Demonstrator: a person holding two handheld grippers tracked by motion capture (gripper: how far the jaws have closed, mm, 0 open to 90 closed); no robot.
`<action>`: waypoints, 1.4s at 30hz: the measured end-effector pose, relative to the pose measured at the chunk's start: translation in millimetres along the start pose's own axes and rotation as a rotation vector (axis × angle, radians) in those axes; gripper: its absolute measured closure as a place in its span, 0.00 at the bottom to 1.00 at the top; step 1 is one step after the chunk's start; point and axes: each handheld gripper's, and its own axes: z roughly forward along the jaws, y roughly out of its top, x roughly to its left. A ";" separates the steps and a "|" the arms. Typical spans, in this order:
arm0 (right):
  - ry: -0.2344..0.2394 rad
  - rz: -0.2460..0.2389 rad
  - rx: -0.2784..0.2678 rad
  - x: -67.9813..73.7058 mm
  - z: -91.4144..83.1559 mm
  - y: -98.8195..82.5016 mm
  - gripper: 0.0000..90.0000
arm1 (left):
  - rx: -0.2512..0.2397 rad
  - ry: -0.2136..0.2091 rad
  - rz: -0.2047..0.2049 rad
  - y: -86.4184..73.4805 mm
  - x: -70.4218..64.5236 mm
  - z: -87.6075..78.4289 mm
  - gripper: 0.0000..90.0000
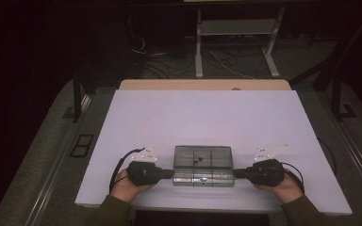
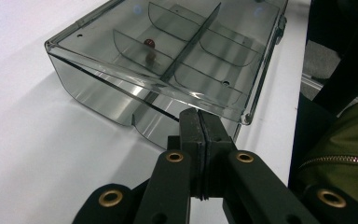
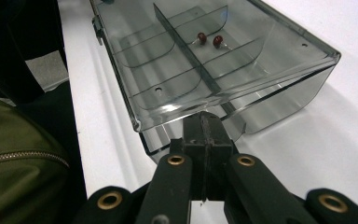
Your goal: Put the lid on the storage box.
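Observation:
A smoky clear plastic box (image 1: 202, 165) with inner dividers and its lid down lies near the front of the white table (image 1: 202, 113). Two small dark red beads (image 3: 209, 39) rest in one middle compartment, and one bead (image 2: 148, 43) can be seen in the left gripper view. My left gripper (image 1: 171, 173) points at the box's left end. Its jaws are pressed together just under the lid's lip (image 2: 200, 120), with nothing between them. My right gripper (image 1: 235, 173) mirrors it at the right end, shut and empty (image 3: 204, 122). Whether either tip touches the box wall is unclear.
Olive sleeves (image 1: 306, 209) enter from the bottom, and the table's front edge lies just behind both hands. A wooden strip (image 1: 202, 84) borders the far side. Beyond it, a metal stand (image 1: 235, 42) and cables sit on the dark floor.

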 end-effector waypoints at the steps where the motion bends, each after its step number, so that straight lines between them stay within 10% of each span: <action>1: 0.002 -0.002 0.001 -0.2 0.4 -0.2 0.99 | 0.001 0.000 -0.001 -0.2 0.0 0.0 0.99; 30: 0.005 0.007 0.030 -5.1 1.5 -3.8 0.99 | 0.048 0.031 0.021 -3.4 4.5 -0.2 0.96; 42: -0.046 0.030 0.002 -11.1 -2.2 -6.2 0.82 | 0.006 0.095 -0.013 -5.6 11.2 -7.8 0.80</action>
